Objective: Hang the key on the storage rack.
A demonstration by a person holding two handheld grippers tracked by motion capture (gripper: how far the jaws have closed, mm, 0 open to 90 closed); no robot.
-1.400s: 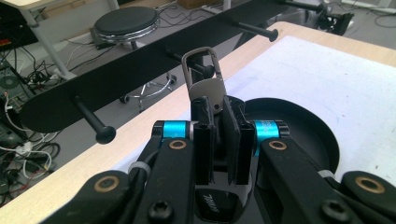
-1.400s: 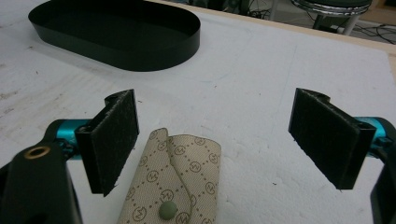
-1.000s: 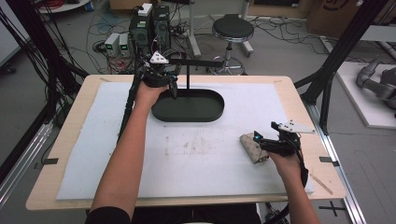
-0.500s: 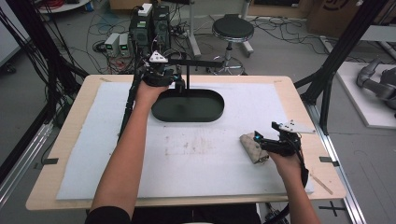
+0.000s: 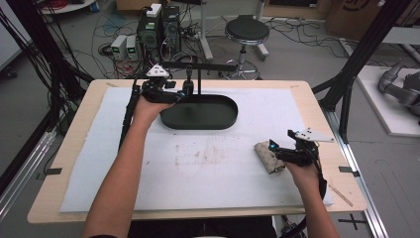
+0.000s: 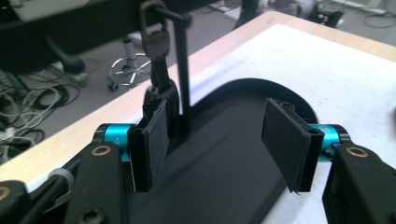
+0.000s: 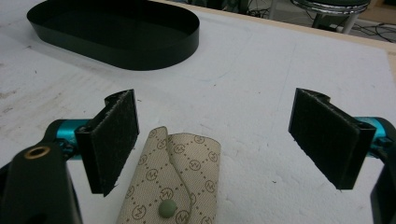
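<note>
Opening left gripper [image 6: 219, 140], jaws just parted, nothing between; key fob [image 6: 156, 44] hangs on stand hook [image 5: 188, 69], twelve o'clock of tray [image 5: 223, 119]. Hanging done, I judge. Right gripper [image 7: 215, 140] wide, empty, over pouch [image 7: 175, 191].

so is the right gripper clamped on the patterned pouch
No, the right gripper has its jaws wide apart, and the beige patterned pouch lies untouched on the white mat between them.

Black oval tray [image 5: 200, 113], beige pouch [image 7: 173, 186] with brown diamond monogram pattern, white mat [image 5: 277, 124]
</note>
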